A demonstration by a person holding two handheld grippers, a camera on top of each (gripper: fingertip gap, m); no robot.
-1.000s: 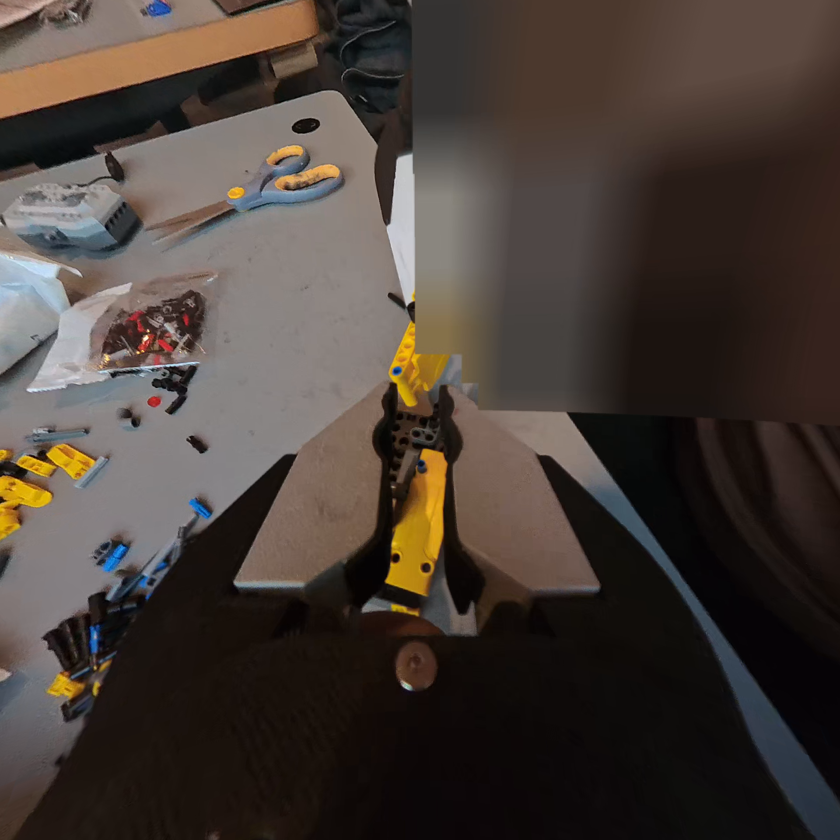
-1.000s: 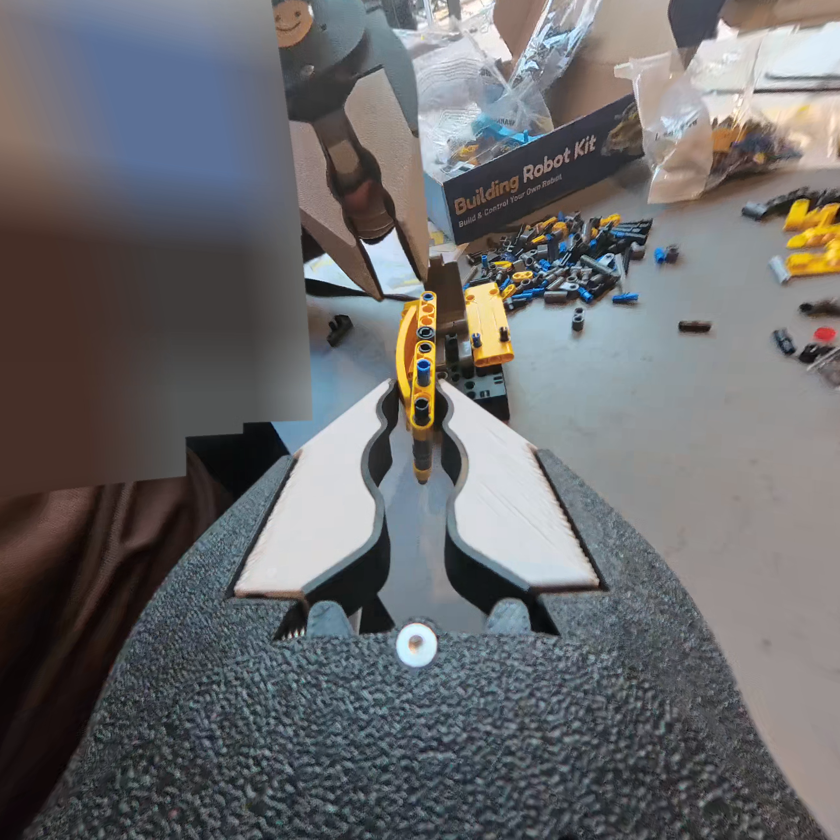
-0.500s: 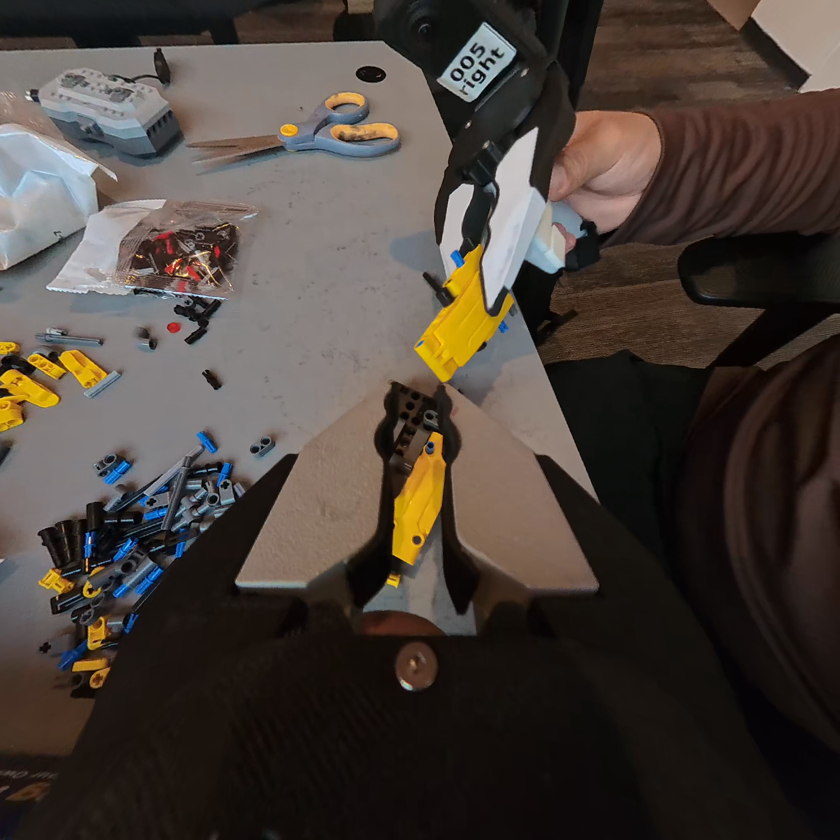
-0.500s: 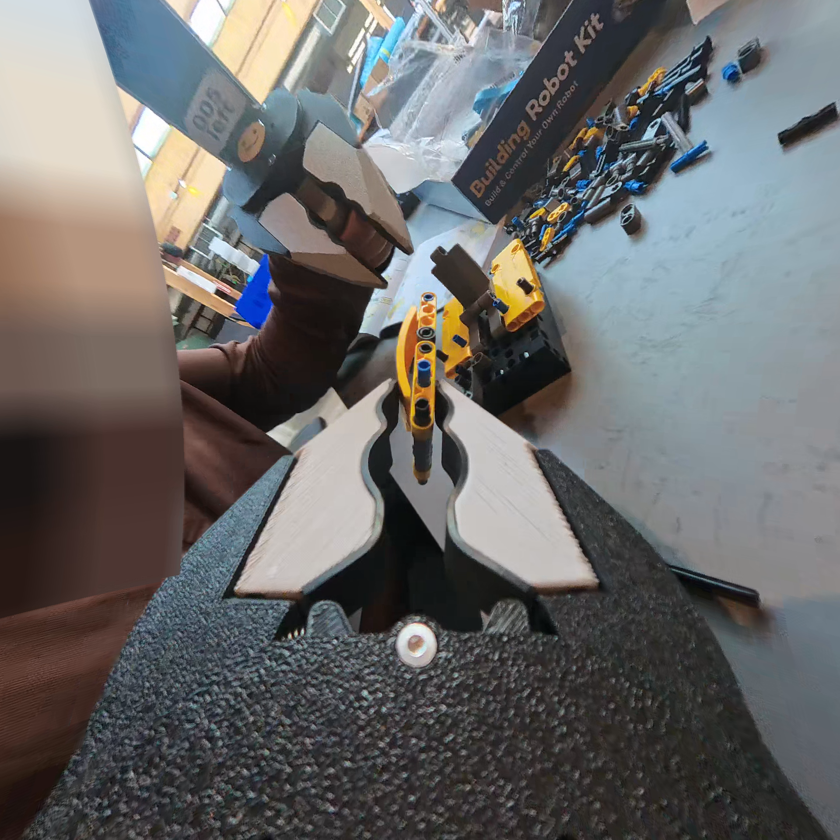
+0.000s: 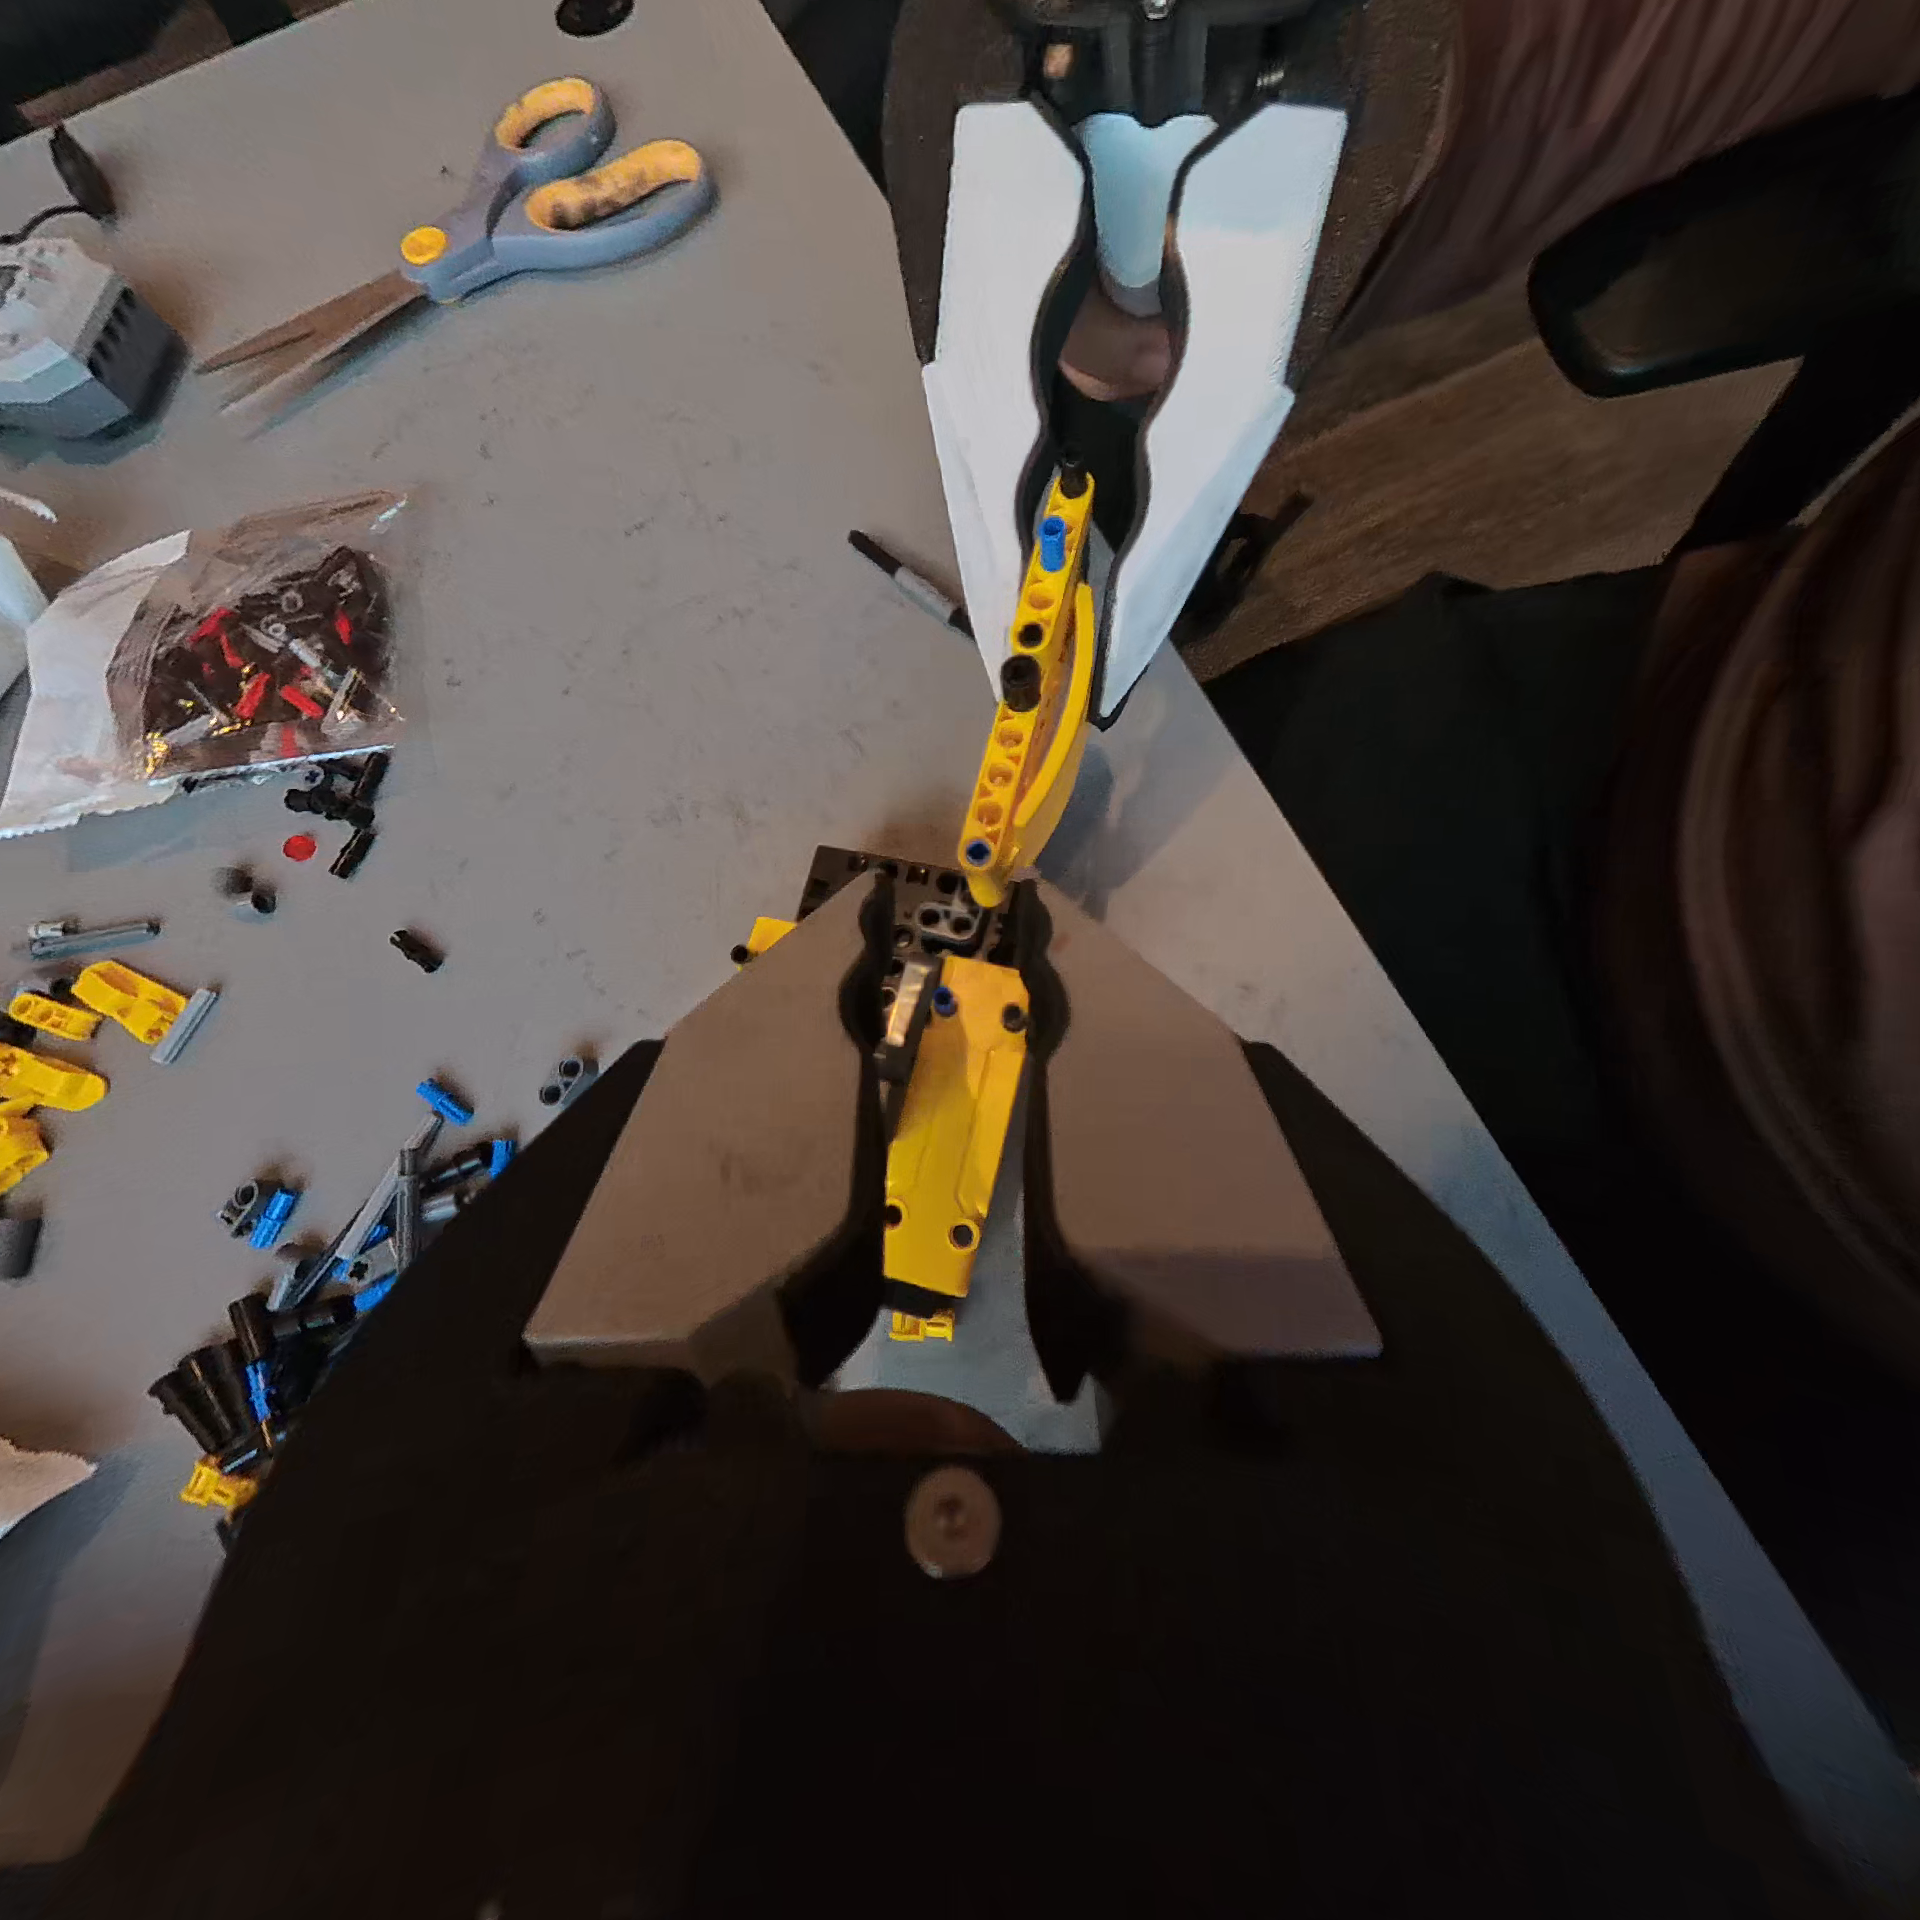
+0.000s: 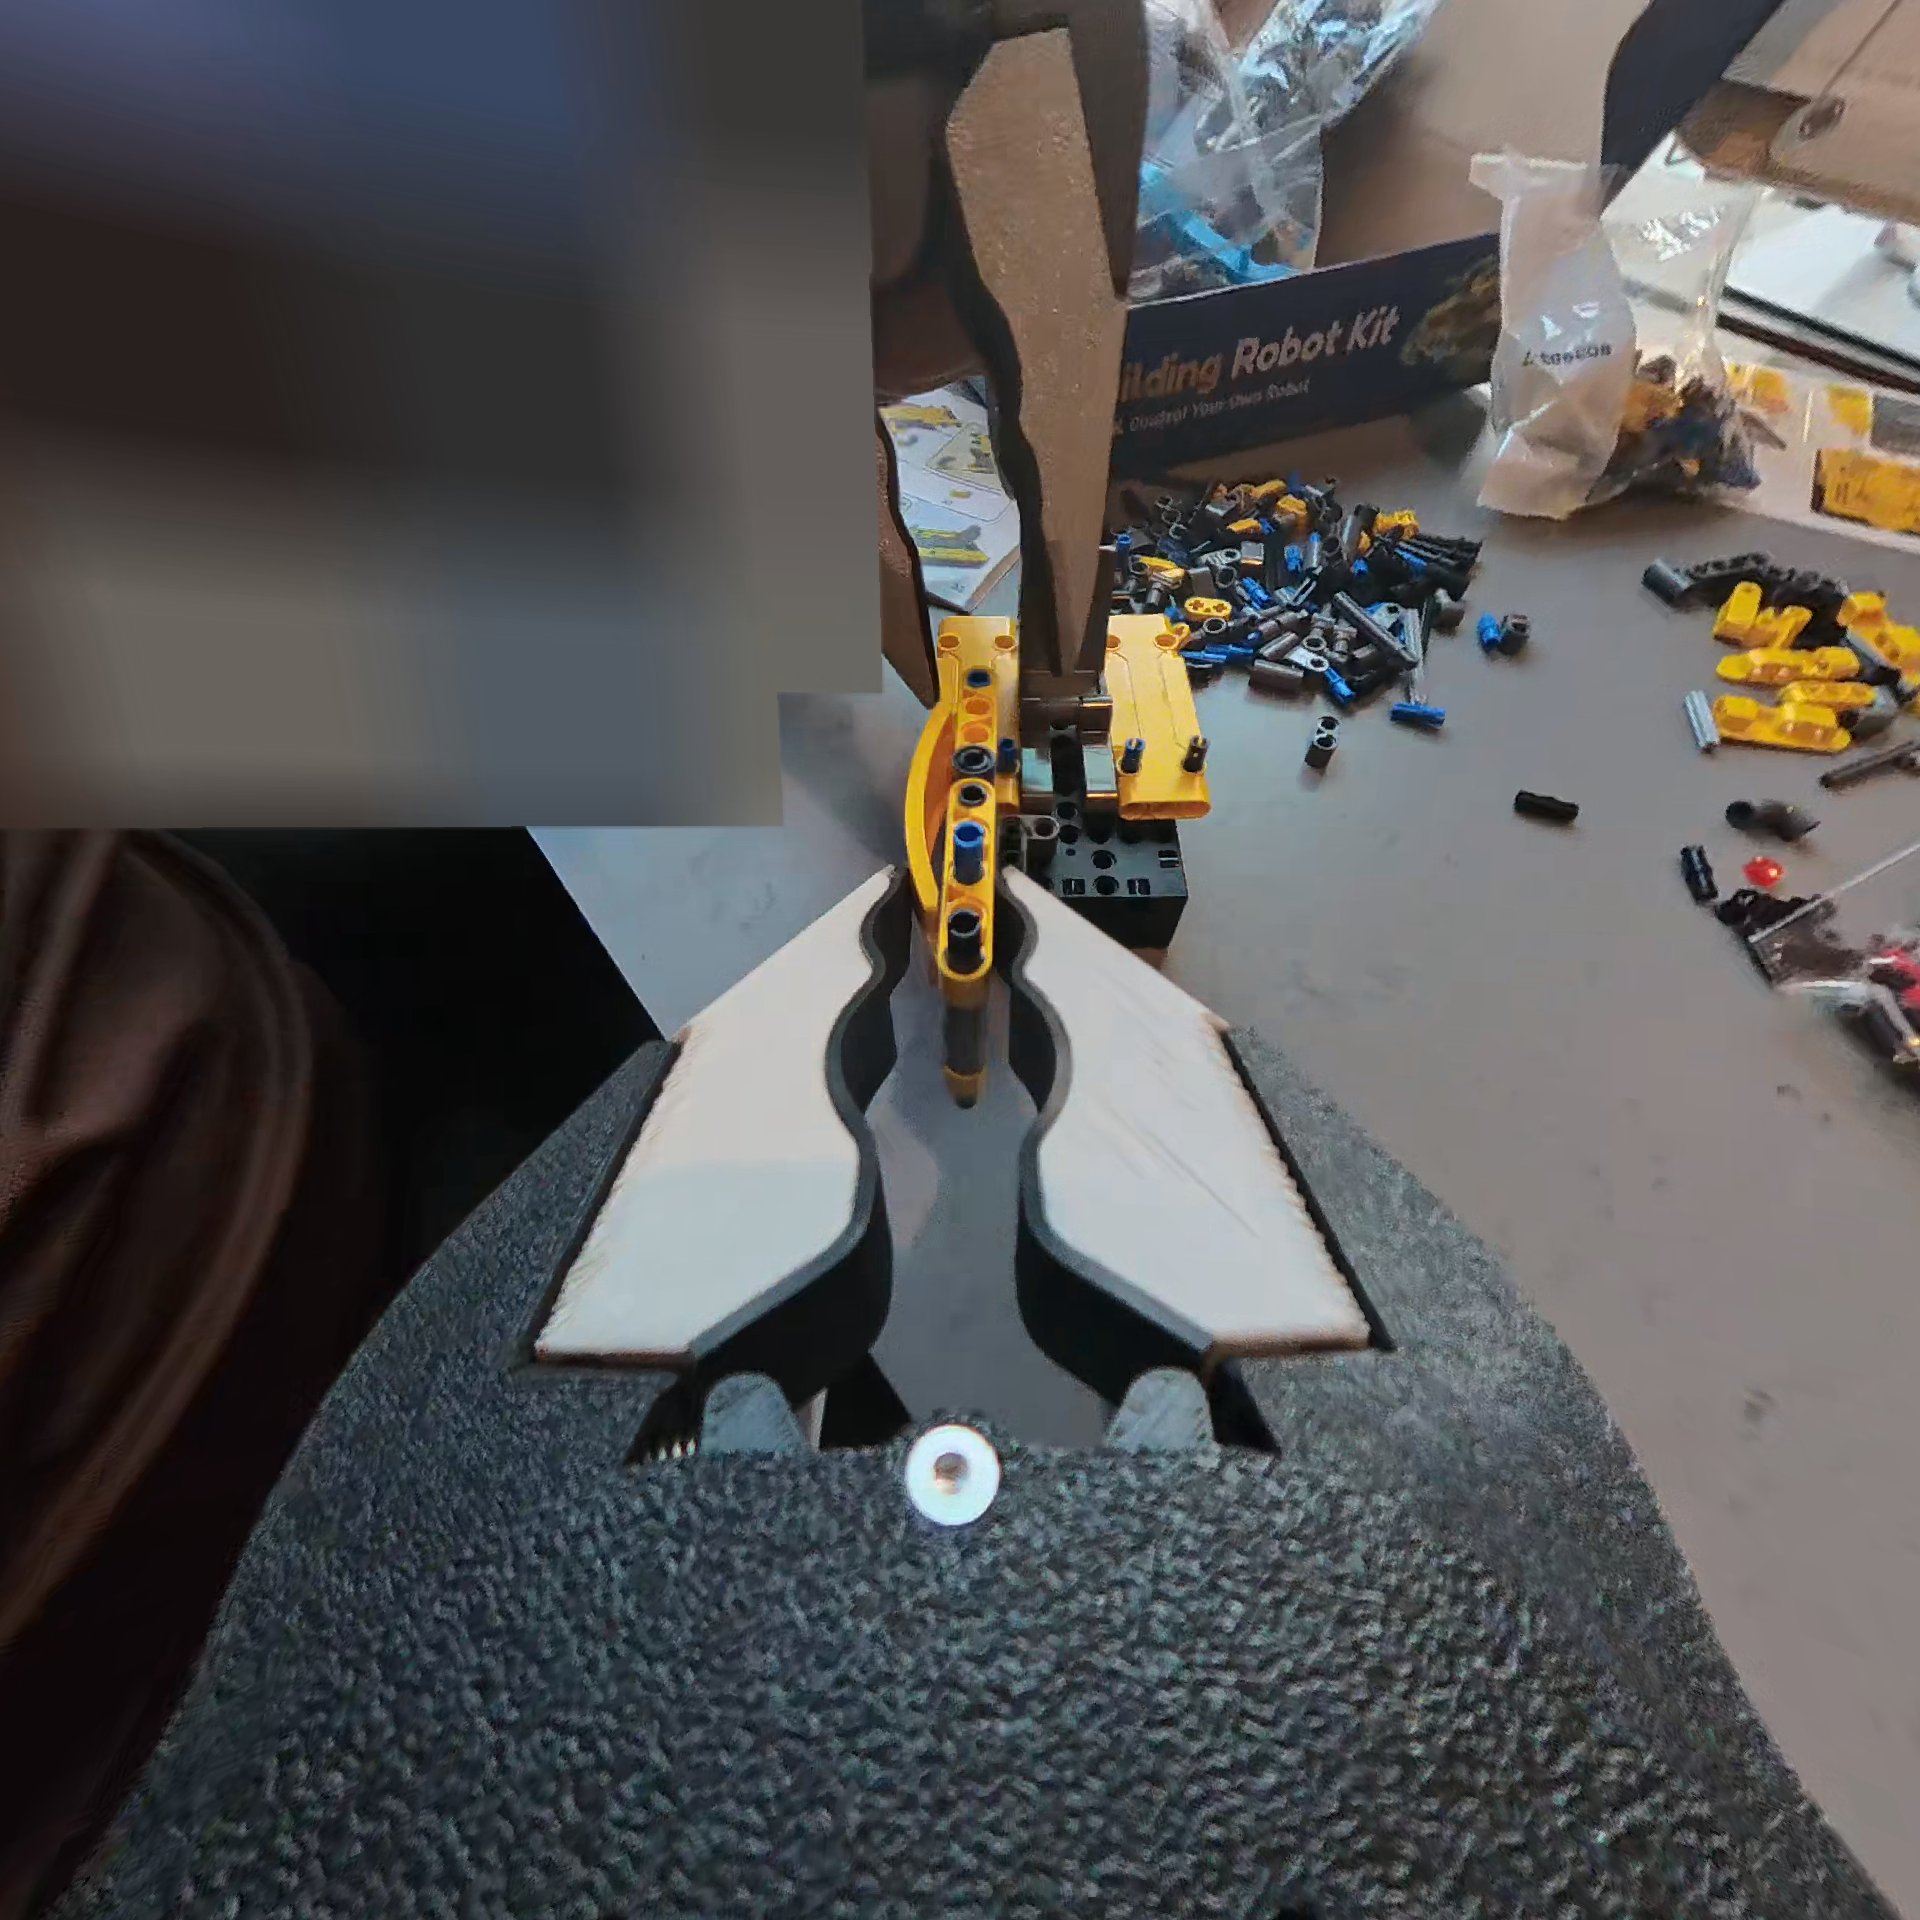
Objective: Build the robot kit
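My left gripper (image 5: 951, 894) is shut on a yellow and black brick assembly (image 5: 951, 1122), which rests on the grey table (image 5: 644, 582) near its right edge. My right gripper (image 6: 951, 878) is shut on a curved yellow beam with blue and black pins (image 6: 961, 831). The beam's far end touches the left side of the assembly (image 6: 1148, 727). In the left wrist view the right gripper (image 5: 1039, 675) comes in from above with the beam (image 5: 1023, 748), whose lower end meets the assembly's black top. In the right wrist view the left gripper (image 6: 1060, 681) reaches down onto the assembly.
Scissors (image 5: 520, 218), a bag of red and black parts (image 5: 249, 665), a grey block (image 5: 62, 332) and a pen (image 5: 904, 582) lie on the table. A pile of loose pieces (image 6: 1299, 603), yellow parts (image 6: 1787, 665), a kit box (image 6: 1299, 353) and a parts bag (image 6: 1600, 416) lie beyond the assembly. The tips of one gripper are about 5 cm away from the tips of the other.
The right gripper has swung round and brought the yellow beam down against the assembly, where half a second ago it hung apart and tilted. Both grippers stay shut.
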